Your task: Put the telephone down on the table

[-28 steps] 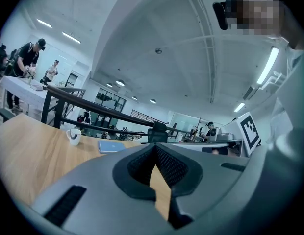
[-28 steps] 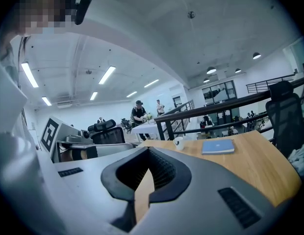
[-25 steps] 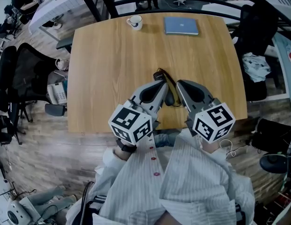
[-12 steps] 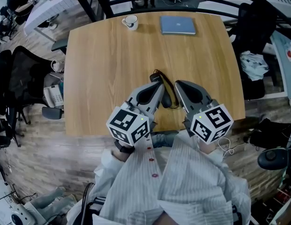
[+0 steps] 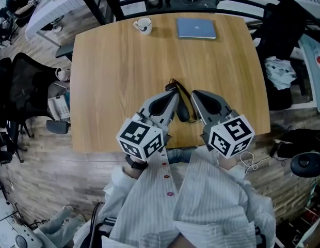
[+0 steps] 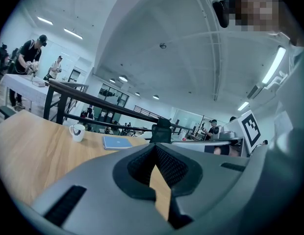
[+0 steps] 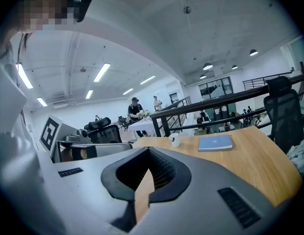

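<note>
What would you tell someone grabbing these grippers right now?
Left gripper: shut, nothing in its jaws.
Right gripper: shut, nothing in its jaws.
A dark corded thing, likely the telephone, sits between the two grippers above the table; whether it rests on it I can't tell.
Done: it is over the table. Left: set it down, draw both grippers away.
</note>
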`<state>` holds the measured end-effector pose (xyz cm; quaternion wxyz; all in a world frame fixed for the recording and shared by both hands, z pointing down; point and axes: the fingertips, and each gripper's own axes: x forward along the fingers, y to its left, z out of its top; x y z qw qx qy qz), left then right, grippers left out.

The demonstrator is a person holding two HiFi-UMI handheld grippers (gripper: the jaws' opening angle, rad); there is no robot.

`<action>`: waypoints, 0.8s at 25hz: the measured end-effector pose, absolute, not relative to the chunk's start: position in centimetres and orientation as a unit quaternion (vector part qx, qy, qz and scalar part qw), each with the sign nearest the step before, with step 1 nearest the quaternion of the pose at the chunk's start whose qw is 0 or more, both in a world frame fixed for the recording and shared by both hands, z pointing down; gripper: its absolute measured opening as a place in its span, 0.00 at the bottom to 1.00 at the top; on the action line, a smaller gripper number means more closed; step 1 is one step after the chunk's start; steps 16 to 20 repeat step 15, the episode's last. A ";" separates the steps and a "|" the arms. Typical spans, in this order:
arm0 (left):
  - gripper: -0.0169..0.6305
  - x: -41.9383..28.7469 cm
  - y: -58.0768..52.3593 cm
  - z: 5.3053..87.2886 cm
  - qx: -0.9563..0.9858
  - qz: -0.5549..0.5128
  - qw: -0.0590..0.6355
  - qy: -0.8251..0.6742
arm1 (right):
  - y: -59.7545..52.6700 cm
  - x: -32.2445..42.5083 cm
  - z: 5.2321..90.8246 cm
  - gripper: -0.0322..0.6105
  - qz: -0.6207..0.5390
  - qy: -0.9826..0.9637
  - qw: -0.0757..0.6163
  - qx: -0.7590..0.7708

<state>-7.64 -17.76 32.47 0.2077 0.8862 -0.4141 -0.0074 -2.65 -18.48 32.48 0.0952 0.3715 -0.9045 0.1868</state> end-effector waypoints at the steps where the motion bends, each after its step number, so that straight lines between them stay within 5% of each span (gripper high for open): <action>1: 0.04 -7.7 -17.8 32.5 0.886 -0.007 0.209 -0.414 | -18.6 -2.7 32.6 0.10 0.188 -0.904 0.096 0.372; 20: 0.04 -8.5 -18.4 33.6 0.882 -0.004 0.227 -0.413 | -19.0 -3.7 33.7 0.10 0.198 -0.901 0.116 0.368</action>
